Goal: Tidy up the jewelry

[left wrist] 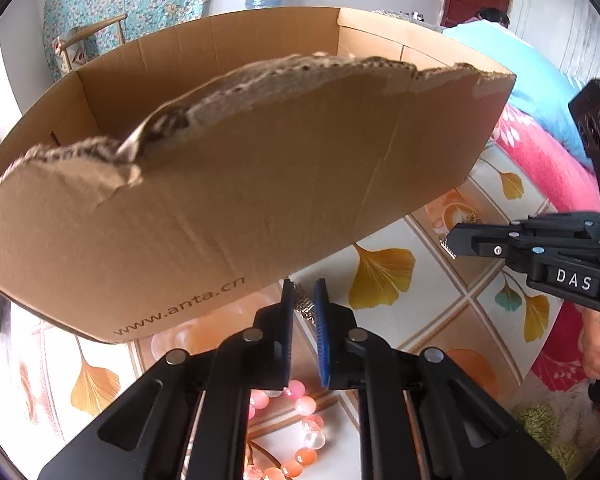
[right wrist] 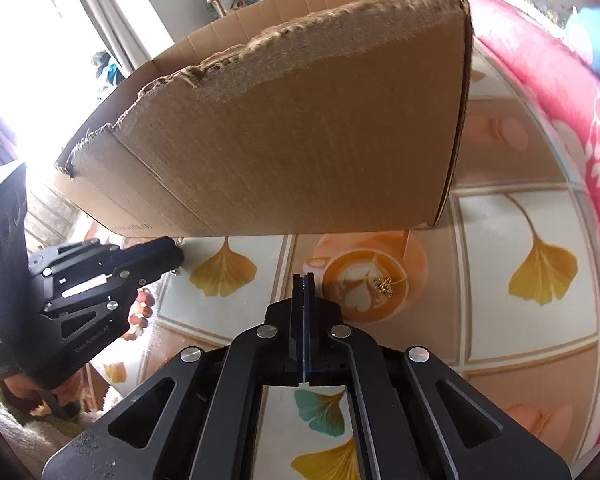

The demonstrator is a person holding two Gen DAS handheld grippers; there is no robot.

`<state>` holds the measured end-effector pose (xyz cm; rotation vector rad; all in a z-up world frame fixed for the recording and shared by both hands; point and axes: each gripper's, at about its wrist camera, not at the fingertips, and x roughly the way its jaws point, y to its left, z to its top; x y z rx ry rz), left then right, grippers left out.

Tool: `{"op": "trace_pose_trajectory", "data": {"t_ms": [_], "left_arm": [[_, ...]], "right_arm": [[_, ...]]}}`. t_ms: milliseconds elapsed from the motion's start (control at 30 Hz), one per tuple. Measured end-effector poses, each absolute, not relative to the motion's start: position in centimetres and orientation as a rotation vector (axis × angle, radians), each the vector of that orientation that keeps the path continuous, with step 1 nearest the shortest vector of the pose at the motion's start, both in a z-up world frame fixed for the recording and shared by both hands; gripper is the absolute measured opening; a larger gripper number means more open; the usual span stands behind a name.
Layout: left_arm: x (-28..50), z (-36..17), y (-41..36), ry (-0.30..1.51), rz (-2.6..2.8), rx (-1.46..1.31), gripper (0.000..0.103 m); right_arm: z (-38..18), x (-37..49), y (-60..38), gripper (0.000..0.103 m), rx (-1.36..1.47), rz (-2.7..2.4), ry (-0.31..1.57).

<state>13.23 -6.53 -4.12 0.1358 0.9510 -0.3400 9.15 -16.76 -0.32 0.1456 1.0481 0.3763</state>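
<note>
Bead bracelet [left wrist: 300, 420] flat on bench [left wrist: 432, 292], just under left tongs [left wrist: 304, 312]; silvery chain [left wrist: 304, 306] between their narrow, nearly closed jaws. Gold trinket [right wrist: 384, 285] just right of right tongs [right wrist: 304, 280], closed empty. Cardboard box [left wrist: 235, 200] beyond both; contents hidden.

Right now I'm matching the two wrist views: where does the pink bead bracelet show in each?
Left wrist: pink bead bracelet at bottom centre, on the table.
Right wrist: bracelet at the left, partly hidden behind the left gripper.
Shared landmark: the torn cardboard box behind it.
</note>
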Motion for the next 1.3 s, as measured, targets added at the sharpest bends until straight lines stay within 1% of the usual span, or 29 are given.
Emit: {"op": "trace_pose_trajectory", "data": {"t_ms": [67, 167, 267, 367, 400, 467, 633, 833, 900, 967, 1000, 1300], "left_arm": [[13.1, -4.1, -6.4, 0.949, -0.336, 0.13, 0.008], [12.9, -4.0, -6.2, 0.946, -0.329, 0.126, 0.002], [12.6, -4.0, -5.9, 0.949, -0.329, 0.114, 0.002], [12.4, -4.1, -5.5, 0.948, -0.33, 0.106, 0.002], [12.3, -4.1, -5.3, 0.947, -0.33, 0.104, 0.002], [12.5, -4.2, -5.2, 0.946, -0.323, 0.097, 0.002], [12.5, -4.3, -4.3, 0.942, -0.328, 0.061, 0.002], [12.5, -4.5, -3.9, 0.937, -0.345, 0.047, 0.002], [12.6, -4.5, -3.8, 0.937, -0.35, 0.043, 0.002], [12.6, -4.5, -3.7, 0.94, -0.353, 0.039, 0.002], [12.6, -4.5, -3.7, 0.94, -0.354, 0.038, 0.002], [12.8, -4.5, -3.5, 0.94, -0.369, 0.034, 0.002]], "right_arm": [[-0.2, 9.1, -16.9, 0.0, 0.147, 0.371, 1.052], [0.2, 8.8, -17.4, 0.0, 0.16, 0.37, 1.046], [0.4, 8.3, -17.5, 0.0, 0.16, 0.368, 1.051], [0.2, 8.0, -17.4, 0.006, 0.146, 0.373, 1.073], [0.2, 8.0, -17.2, 0.013, 0.137, 0.369, 1.076], [0.2, 8.2, -16.9, 0.018, 0.131, 0.362, 1.078], [0.0, 8.5, -15.6, 0.017, 0.068, 0.33, 1.079], [0.2, 8.5, -13.2, 0.016, -0.101, 0.274, 1.07], [0.2, 8.4, -12.8, 0.012, -0.135, 0.257, 1.067], [0.1, 8.4, -12.7, 0.006, -0.119, 0.265, 1.073], [0.1, 8.4, -12.7, 0.005, -0.11, 0.263, 1.074], [0.2, 8.2, -14.8, 0.003, -0.045, 0.263, 1.059]]}}
